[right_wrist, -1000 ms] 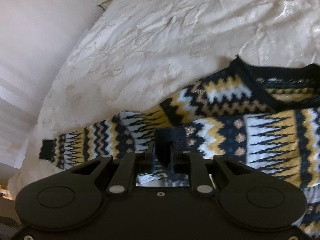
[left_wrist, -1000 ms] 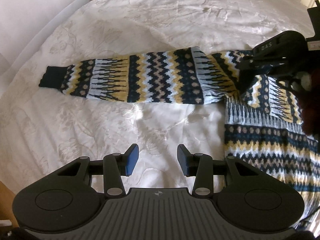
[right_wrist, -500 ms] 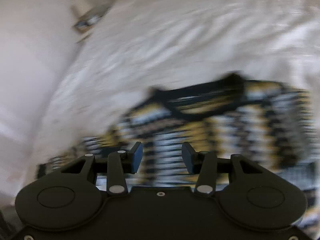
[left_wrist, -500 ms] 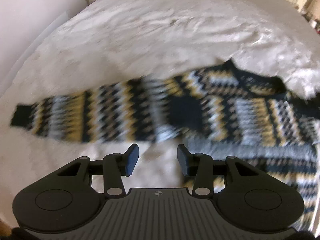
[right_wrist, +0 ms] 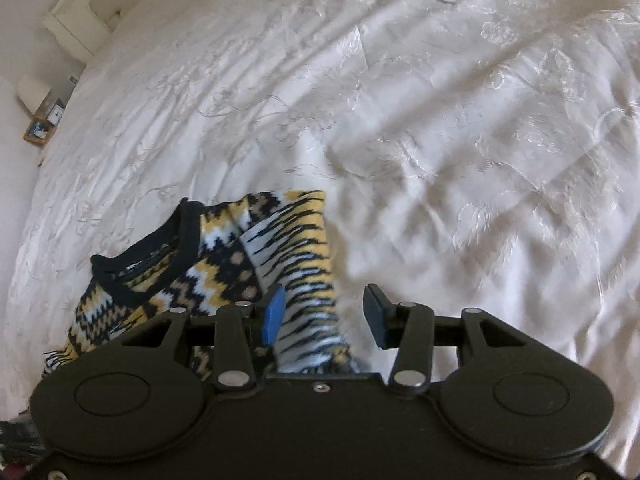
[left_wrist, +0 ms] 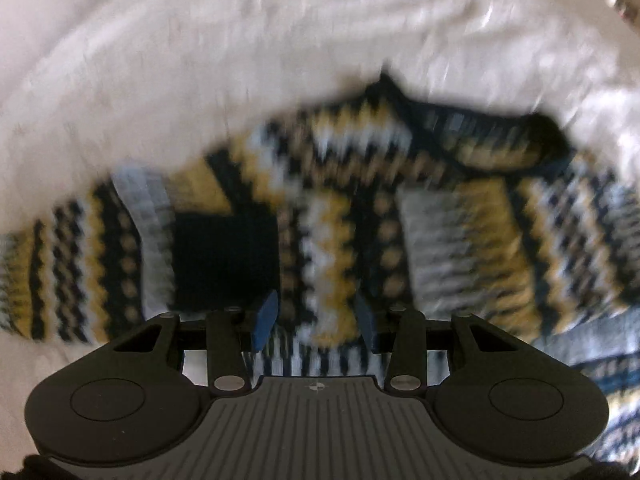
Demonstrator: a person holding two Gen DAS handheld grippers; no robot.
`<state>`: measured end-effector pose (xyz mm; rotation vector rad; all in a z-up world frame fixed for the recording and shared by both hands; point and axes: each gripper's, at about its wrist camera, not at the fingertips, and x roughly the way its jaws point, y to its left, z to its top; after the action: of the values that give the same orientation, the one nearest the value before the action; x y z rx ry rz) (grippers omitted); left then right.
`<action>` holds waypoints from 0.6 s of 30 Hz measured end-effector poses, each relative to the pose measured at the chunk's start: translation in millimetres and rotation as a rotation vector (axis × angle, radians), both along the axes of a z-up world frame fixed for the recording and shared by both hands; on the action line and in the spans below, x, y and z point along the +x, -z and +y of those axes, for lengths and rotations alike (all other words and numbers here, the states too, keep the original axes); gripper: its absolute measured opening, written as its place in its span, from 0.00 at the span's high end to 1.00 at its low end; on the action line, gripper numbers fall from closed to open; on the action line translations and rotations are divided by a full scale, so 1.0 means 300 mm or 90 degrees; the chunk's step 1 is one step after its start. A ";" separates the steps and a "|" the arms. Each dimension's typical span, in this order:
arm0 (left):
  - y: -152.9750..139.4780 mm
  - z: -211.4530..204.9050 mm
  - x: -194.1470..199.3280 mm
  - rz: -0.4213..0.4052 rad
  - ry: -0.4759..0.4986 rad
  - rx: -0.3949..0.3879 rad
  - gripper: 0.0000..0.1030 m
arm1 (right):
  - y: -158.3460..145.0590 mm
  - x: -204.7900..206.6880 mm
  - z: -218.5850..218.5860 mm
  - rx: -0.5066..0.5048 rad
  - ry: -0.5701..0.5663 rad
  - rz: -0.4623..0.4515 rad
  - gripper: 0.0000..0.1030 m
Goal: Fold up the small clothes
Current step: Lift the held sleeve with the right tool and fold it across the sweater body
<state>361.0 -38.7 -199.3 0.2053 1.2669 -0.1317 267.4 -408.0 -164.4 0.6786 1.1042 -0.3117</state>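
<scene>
Nearest the left wrist camera, left gripper (left_wrist: 316,322) with blue pads spread wide, holding nothing, poised just above the patterned sweater (left_wrist: 332,216). Between the pads, only blurred yellow, white and navy knit; contact with the fabric impossible to tell through the blur. Just beyond, a dark navy cuff (left_wrist: 224,264) lying on the sweater's chest, a sleeve stretching off to the left, then the dark neckline (left_wrist: 492,136) farther back, and white bedspread (left_wrist: 240,60) behind.

Nearest the right wrist camera, right gripper (right_wrist: 326,320) likewise wide apart and empty. A folded sleeve (right_wrist: 300,264) running up between the pads, closer to the left pad (right_wrist: 274,314), the right pad standing clear over white cloth. Left of that, the sweater's body with its navy collar (right_wrist: 160,248). Beyond, wrinkled embroidered bedspread (right_wrist: 440,120), then a pale headboard (right_wrist: 76,20) and a small bedside table (right_wrist: 42,120) at far left.
</scene>
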 end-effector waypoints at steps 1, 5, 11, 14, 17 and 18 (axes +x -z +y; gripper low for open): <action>0.040 0.005 0.001 0.025 -0.005 0.003 0.59 | 0.017 0.018 -0.007 0.005 -0.006 0.003 0.48; 0.072 0.020 -0.022 0.010 -0.015 -0.007 0.58 | 0.085 0.068 -0.019 0.033 -0.034 0.017 0.48; 0.056 0.005 -0.034 0.009 -0.016 0.007 0.59 | 0.153 0.132 0.024 0.047 -0.090 0.045 0.59; 0.028 -0.027 -0.033 0.004 -0.008 0.005 0.59 | 0.142 0.136 0.040 -0.016 -0.147 0.063 0.87; 0.013 -0.055 -0.035 -0.008 0.007 -0.011 0.58 | 0.154 0.110 -0.011 -0.025 -0.123 0.069 0.87; 0.016 -0.065 -0.036 -0.007 0.011 -0.009 0.58 | 0.160 0.104 -0.026 -0.032 -0.111 0.072 0.87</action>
<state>350.3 -58.1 -204.2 0.2053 1.2534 -0.1540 298.5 -416.0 -212.4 0.5211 1.2514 -0.2286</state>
